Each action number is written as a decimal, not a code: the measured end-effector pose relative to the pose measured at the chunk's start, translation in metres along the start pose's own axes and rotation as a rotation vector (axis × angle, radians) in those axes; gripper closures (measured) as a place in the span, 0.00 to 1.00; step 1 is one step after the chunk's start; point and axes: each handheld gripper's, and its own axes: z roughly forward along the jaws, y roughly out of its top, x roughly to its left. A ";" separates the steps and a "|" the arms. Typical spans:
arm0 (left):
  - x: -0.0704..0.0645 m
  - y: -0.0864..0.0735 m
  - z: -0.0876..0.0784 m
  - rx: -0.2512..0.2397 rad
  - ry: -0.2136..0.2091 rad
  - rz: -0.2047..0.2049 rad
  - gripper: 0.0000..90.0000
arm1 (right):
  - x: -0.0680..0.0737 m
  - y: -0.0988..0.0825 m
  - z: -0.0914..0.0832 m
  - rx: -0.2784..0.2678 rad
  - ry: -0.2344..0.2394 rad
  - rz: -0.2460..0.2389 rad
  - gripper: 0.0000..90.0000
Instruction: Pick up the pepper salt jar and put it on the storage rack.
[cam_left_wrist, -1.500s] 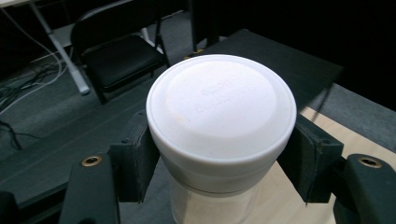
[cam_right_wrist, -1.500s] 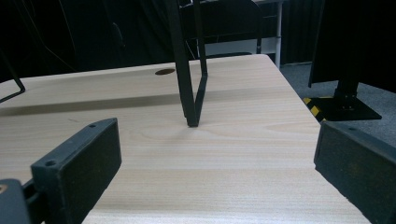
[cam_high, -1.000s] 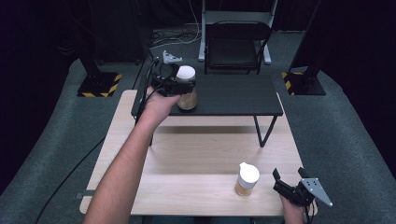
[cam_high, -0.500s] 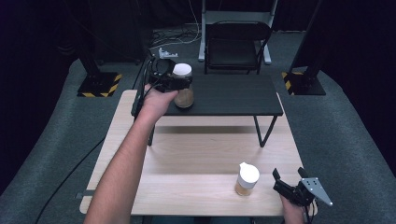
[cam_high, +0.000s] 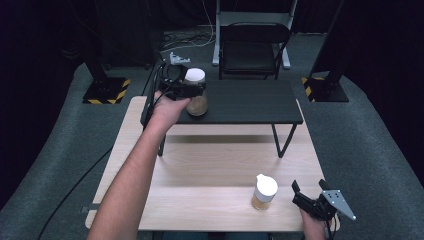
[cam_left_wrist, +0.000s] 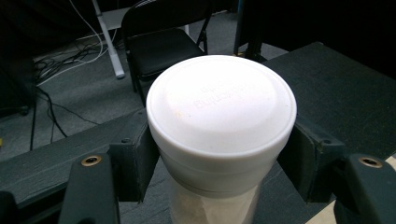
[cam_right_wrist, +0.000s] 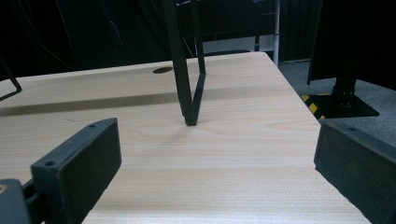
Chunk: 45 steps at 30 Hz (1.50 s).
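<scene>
White-lidded jar (cam_high: 195, 95) sits upright on black raised shelf (cam_high: 250, 102), at 11 o'clock on the counter (cam_high: 210, 170). Left claw (cam_left_wrist: 219, 154) clamped round its neck under the lid, axis vertical. Right claw (cam_high: 306, 197) wide open, holding nothing, w/ 2nd jar (cam_high: 264, 192) just at its 9 o'clock.

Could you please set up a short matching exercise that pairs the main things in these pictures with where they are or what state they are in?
Things:
1. left gripper
2. right gripper
3. jar with spout lid
4. folding chair

States:
A. stands on the light wooden table
B. jaws open, nothing between them
C. on the floor beyond the black shelf
D. shut on the flat-lidded jar

Pairs: 1-D, 2-B, 3-A, 4-C
</scene>
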 end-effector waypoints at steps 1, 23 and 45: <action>0.000 -0.001 0.000 -0.002 -0.001 0.003 0.37 | 0.000 0.000 0.000 0.000 0.001 0.000 0.00; -0.006 -0.016 -0.008 -0.084 -0.006 -0.031 0.00 | -0.006 -0.002 -0.001 -0.012 0.031 0.006 0.00; -0.022 -0.060 -0.079 -0.162 -0.099 0.048 0.00 | -0.007 0.000 0.001 0.002 0.036 0.009 0.00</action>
